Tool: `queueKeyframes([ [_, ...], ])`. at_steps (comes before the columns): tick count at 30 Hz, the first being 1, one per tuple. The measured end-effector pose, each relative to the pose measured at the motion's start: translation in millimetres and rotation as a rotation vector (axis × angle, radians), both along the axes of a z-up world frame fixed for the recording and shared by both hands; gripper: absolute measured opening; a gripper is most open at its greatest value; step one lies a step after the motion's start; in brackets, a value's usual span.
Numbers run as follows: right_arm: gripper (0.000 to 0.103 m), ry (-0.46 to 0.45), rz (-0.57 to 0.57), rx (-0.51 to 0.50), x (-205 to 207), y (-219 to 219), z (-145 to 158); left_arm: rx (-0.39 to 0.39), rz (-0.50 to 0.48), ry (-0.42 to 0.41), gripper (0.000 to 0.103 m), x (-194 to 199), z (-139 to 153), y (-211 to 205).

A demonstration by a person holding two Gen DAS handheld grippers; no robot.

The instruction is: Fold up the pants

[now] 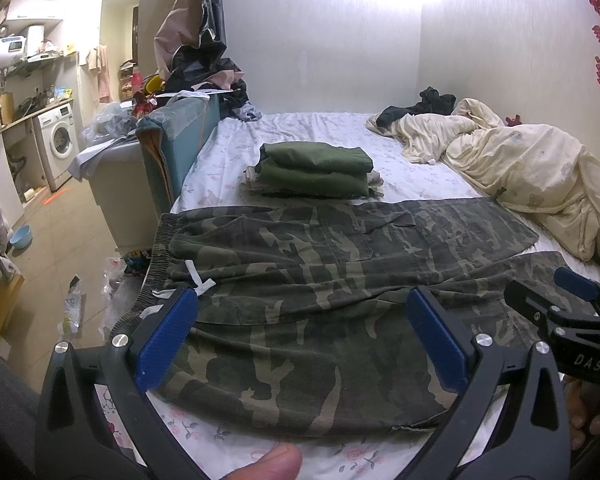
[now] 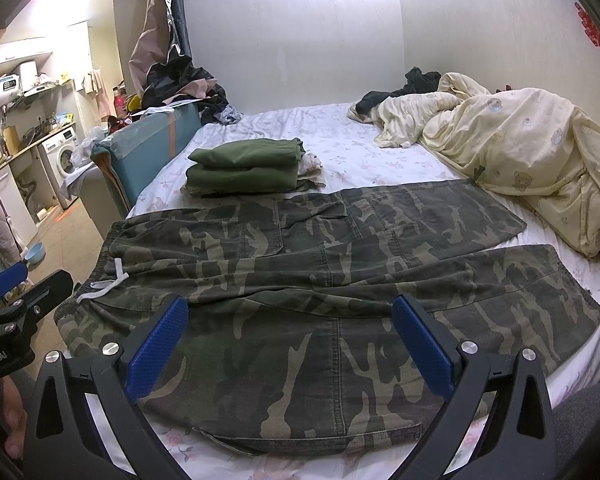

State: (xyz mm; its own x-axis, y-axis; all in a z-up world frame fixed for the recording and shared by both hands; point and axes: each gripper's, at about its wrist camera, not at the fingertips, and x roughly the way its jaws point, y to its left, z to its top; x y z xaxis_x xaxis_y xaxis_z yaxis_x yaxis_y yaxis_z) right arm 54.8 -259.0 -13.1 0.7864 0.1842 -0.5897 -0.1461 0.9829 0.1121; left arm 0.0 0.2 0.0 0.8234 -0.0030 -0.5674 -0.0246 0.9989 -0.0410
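Observation:
Camouflage pants (image 1: 300,280) (image 2: 320,280) lie spread flat across the near part of the bed, waistband with a white drawstring (image 1: 198,282) (image 2: 108,284) to the left, both legs running right. My left gripper (image 1: 304,312) hovers open over the pants near the waistband, nothing between its blue pads (image 1: 168,336). My right gripper (image 2: 290,320) hangs open above the nearer leg. Each view catches the other gripper at its edge: the right one (image 1: 576,312), the left one (image 2: 8,300).
A stack of folded green clothes (image 1: 316,168) (image 2: 248,164) sits behind the pants. A crumpled cream quilt (image 1: 520,164) (image 2: 520,140) fills the bed's right side. A blue headboard (image 1: 180,136) and a clothes pile stand left; the floor holds a washing machine (image 1: 58,140) and a blue bowl (image 1: 20,236).

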Motion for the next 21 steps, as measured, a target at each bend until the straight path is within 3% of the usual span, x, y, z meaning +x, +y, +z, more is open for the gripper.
queueKeyframes([
  [16,0.103,0.001,-0.002,0.005,3,-3,4,-0.01,-0.008,0.016,0.103,4,-1,0],
  [21,0.103,0.025,-0.004,0.028,3,-3,-2,-0.026,0.041,0.04,0.103,9,-2,16],
])
